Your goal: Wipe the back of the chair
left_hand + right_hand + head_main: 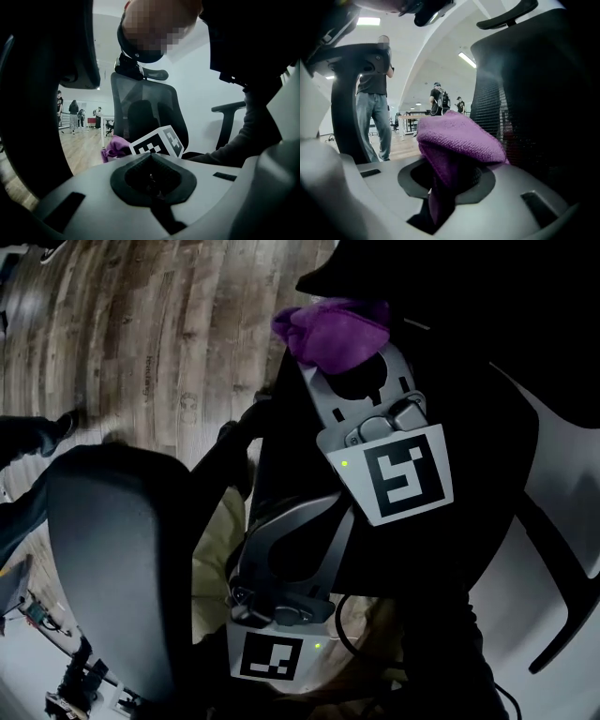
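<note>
My right gripper (342,367) is shut on a bunched purple cloth (330,326), which bulges out over its jaws (457,140). The cloth sits right beside the black mesh back of the chair (525,103), which fills the right of the right gripper view; whether they touch I cannot tell. In the head view the chair (469,352) is a dark mass at the upper right. My left gripper (272,531) is lower and nearer to me, shut with nothing in it (152,178). From it I see the cloth (115,147) and the chair's mesh back (145,112).
A grey chair part (103,540) stands close on the left. A dark armrest (227,108) juts out at the right. A person in jeans (372,117) stands nearby, with other people and desks farther back on the wooden floor (169,324).
</note>
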The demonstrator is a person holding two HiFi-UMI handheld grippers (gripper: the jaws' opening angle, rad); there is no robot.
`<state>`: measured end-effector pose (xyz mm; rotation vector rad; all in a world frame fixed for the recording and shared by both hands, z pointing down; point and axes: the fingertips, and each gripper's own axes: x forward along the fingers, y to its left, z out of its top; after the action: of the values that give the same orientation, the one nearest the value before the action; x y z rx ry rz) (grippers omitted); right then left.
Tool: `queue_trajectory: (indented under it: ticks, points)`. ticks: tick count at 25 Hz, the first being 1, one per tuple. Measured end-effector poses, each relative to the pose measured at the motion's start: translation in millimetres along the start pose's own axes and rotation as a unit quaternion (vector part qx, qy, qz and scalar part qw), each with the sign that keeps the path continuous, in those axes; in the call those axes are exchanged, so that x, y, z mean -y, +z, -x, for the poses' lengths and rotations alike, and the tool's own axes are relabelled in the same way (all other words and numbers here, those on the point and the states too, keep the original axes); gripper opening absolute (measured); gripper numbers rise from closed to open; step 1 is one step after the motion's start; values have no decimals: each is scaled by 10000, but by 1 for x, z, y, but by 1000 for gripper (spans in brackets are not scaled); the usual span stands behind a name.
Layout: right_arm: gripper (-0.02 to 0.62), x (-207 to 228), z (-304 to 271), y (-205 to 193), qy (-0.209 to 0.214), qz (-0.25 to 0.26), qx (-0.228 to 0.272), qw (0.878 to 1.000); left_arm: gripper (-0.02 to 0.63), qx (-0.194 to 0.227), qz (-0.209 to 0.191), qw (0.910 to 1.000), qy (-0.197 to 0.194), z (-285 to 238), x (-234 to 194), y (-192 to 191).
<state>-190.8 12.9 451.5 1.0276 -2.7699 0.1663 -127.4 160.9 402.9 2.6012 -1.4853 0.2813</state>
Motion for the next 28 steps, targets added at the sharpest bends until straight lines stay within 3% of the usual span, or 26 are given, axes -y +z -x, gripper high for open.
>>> queue_trajectory:
  ticks: [4,7,17,23,26,28]
  points:
    - [88,1,33,28,-16,89,251,9996,9,173,-88,9998,-52,10,30,22]
    - [89,6,70,71,-59,156,463,9988,9,393,-185,9990,-128,20,60,61]
    - [89,30,237,282,-604,276,739,9951,9,1204,-563,9902,-433,72,166,288]
    - [89,23,315,379,-1157,388,993,9875,9,1372,-689,9877,-288,113,161,377]
    - [89,13,351,431,-1255,484,1125,9845,9,1599,-892,9831,19,125,140,427]
    - [89,2,368,443,-1289,443,1228,9830,9,1698,-941,9805,304,127,123,443]
